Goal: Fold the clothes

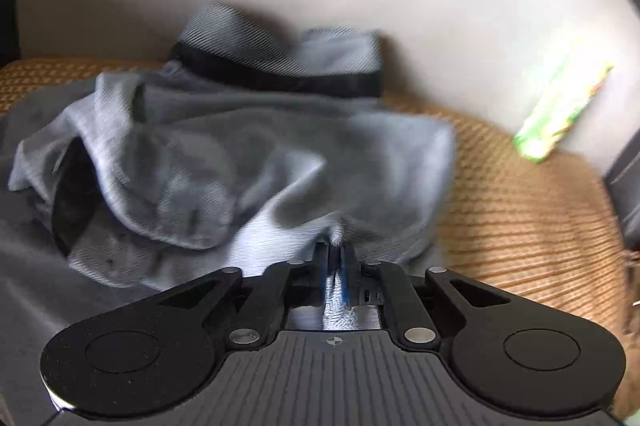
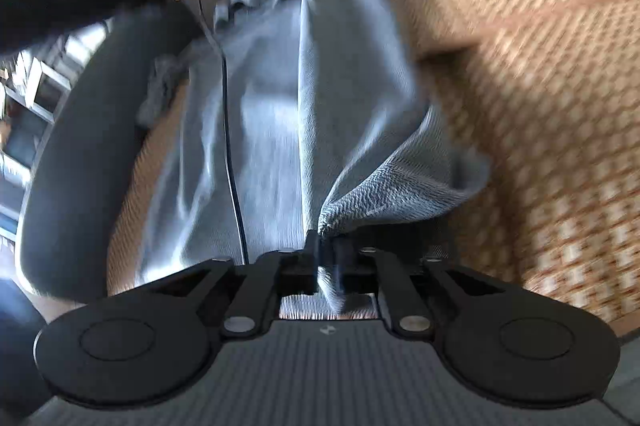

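Left gripper (image 1: 334, 252) fingers clamped on a fold of the grey garment (image 1: 224, 162), which bunches ahead of them on the woven mat (image 1: 520, 226). Right gripper (image 2: 328, 246) fingers pinch another edge of it, cloth stretching forward.

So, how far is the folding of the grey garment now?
Early stage. Done: both grippers are shut on fabric, the left gripper and the right gripper each pinching the grey garment. In hand: the cloth is stretched over the woven mat. Left: no neat fold shows; it is still rumpled.
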A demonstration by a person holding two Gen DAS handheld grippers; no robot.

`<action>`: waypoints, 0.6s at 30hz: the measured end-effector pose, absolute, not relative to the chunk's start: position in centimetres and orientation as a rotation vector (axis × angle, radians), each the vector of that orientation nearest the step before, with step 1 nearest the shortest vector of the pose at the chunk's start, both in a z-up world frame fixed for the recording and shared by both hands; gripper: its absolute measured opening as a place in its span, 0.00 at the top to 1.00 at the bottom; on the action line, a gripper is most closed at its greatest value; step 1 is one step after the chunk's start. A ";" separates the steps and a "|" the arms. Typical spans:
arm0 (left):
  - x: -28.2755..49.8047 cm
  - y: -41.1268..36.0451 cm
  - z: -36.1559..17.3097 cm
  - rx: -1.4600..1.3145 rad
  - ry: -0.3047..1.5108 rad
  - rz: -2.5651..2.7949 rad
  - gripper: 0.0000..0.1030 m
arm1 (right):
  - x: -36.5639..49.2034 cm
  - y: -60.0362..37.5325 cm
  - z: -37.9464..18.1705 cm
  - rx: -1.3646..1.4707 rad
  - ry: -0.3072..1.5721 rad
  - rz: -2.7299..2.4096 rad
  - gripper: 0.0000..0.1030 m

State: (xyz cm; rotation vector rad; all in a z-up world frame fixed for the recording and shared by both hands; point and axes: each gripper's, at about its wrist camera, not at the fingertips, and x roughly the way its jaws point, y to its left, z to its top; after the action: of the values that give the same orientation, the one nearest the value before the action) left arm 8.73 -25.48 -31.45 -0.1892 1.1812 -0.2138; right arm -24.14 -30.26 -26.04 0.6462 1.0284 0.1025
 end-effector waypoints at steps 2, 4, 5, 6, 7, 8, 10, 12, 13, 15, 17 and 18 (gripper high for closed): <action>8.6 -24.7 -32.0 -0.172 1.186 -0.189 0.70 | -24.2 -29.8 -26.1 0.604 1.057 0.140 0.77; 8.6 -24.0 -32.4 -0.152 1.194 -0.178 0.69 | -25.0 -29.7 -25.4 0.545 1.054 0.162 0.77; 8.6 -23.8 -32.5 -0.145 1.196 -0.178 0.68 | -25.8 -30.2 -24.7 0.502 1.037 0.135 0.77; 8.5 -23.7 -32.5 -0.145 1.198 -0.179 0.65 | -26.5 -30.8 -24.2 0.457 1.018 0.094 0.77; 8.5 -23.7 -32.6 -0.149 1.200 -0.181 0.65 | -26.9 -31.6 -24.0 0.399 1.008 0.044 0.77; 8.5 -23.8 -32.7 -0.155 1.202 -0.182 0.64 | -27.3 -32.4 -23.7 0.341 0.997 -0.005 0.75; 8.2 -24.1 -33.0 -0.171 1.214 -0.189 0.63 | -27.3 -33.5 -24.2 0.213 0.999 -0.047 0.75; 7.8 -24.5 -33.1 -0.164 1.221 -0.203 0.58 | -26.6 -34.2 -25.4 0.087 1.005 -0.020 0.75; 7.6 -24.7 -33.2 -0.155 1.221 -0.211 0.54 | -26.1 -34.2 -26.2 0.033 1.004 0.015 0.75; 7.5 -25.1 -33.4 -0.137 1.222 -0.218 0.46 | -25.2 -34.0 -27.4 -0.072 0.998 0.082 0.69; 7.5 -25.2 -33.7 -0.131 1.224 -0.220 0.47 | -25.0 -33.7 -28.2 -0.150 0.966 0.130 0.65; 7.5 -25.3 -33.7 -0.128 1.222 -0.219 0.49 | -25.0 -33.5 -28.5 -0.180 0.947 0.151 0.64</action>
State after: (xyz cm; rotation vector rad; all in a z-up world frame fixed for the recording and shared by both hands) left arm 7.52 -25.26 -33.69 -0.1276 1.2225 -0.2195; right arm -25.00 -33.53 -28.55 -0.1802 0.9469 0.1508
